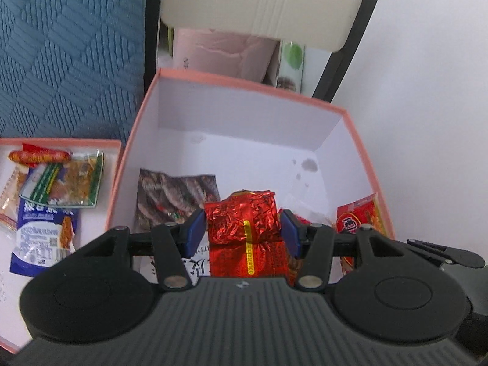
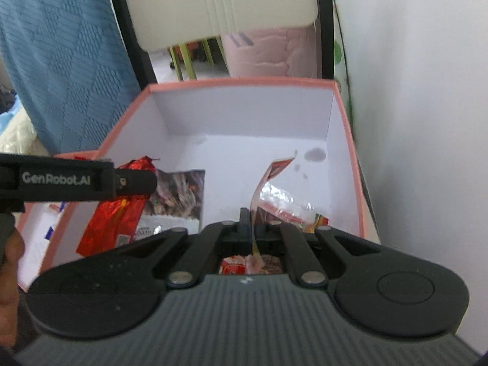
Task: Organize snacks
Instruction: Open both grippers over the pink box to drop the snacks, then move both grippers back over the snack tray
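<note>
A pink-rimmed white box (image 1: 244,113) stands open in front of both grippers; it also shows in the right wrist view (image 2: 244,113). My left gripper (image 1: 242,228) holds a crinkled red foil snack packet (image 1: 244,222) between its blue pads, over the near part of the box. In the right wrist view the left gripper (image 2: 134,181) holds that red packet (image 2: 113,222) hanging into the box. My right gripper (image 2: 251,222) is shut on the edge of a clear and red snack bag (image 2: 274,192) inside the box. A brown-printed snack bag (image 1: 174,198) lies on the box floor.
A shallow pink-rimmed lid (image 1: 61,143) at the left holds several snack packets, among them a blue bag (image 1: 39,235) and a red sausage (image 1: 39,155). A chair with a cream back (image 1: 262,3) stands behind the box. A blue quilted cloth (image 1: 67,52) is at the left, a white wall at the right.
</note>
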Demonstrator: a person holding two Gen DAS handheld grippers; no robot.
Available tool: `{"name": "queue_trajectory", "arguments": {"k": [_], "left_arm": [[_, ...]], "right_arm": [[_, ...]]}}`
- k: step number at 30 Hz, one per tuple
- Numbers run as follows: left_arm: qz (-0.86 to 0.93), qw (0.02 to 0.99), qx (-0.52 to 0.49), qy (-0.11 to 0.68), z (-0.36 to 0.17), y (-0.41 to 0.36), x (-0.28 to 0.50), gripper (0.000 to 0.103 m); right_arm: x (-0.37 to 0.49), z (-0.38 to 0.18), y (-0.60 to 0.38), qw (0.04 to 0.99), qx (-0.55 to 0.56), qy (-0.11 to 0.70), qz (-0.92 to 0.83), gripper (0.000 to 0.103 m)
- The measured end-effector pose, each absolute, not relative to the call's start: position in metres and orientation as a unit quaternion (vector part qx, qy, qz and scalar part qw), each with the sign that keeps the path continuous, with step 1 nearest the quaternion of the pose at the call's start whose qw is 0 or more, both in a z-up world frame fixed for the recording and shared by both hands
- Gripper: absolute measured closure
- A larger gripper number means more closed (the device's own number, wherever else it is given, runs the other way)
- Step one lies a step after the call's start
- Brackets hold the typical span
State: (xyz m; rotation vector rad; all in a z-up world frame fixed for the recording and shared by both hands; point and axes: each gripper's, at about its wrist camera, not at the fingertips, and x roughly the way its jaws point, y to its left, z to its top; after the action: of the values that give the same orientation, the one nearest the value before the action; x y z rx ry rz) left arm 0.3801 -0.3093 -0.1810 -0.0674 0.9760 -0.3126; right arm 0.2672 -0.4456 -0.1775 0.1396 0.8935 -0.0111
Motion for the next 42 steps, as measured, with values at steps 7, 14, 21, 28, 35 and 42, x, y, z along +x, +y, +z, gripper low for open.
{"name": "queue_trajectory", "arguments": {"k": [7,14,21,28,35,42], "left_arm": [[-0.146,0.865,-0.030,0.480,-0.196,-0.308,0.385,0.044],[-0.145,0.866,-0.037,0.477,-0.180,-0.303,0.381,0.037],[-0.154,0.882,-0.041,0.443,-0.137,-0.290,0.360,0.036],[-0.160,0.909,-0.043,0.383,-0.077,-0.262,0.321,0.036],[-0.160,0.930,-0.041,0.327,-0.023,-0.225,0.276,0.036],[-0.152,0.944,-0.057,0.288,0.007,-0.180,0.235,0.036]], "right_arm": [[0.275,-0.191,-0.451,0.890,0.075,0.449,-0.011,0.097],[0.276,-0.180,-0.450,0.893,0.061,0.445,-0.034,0.076],[0.254,-0.140,-0.442,0.913,0.065,0.401,-0.040,0.048],[0.225,-0.092,-0.422,0.930,0.068,0.359,-0.033,0.048],[0.193,-0.049,-0.389,0.945,0.052,0.320,-0.026,0.048],[0.159,-0.016,-0.353,0.956,0.045,0.291,-0.011,0.048]]}}
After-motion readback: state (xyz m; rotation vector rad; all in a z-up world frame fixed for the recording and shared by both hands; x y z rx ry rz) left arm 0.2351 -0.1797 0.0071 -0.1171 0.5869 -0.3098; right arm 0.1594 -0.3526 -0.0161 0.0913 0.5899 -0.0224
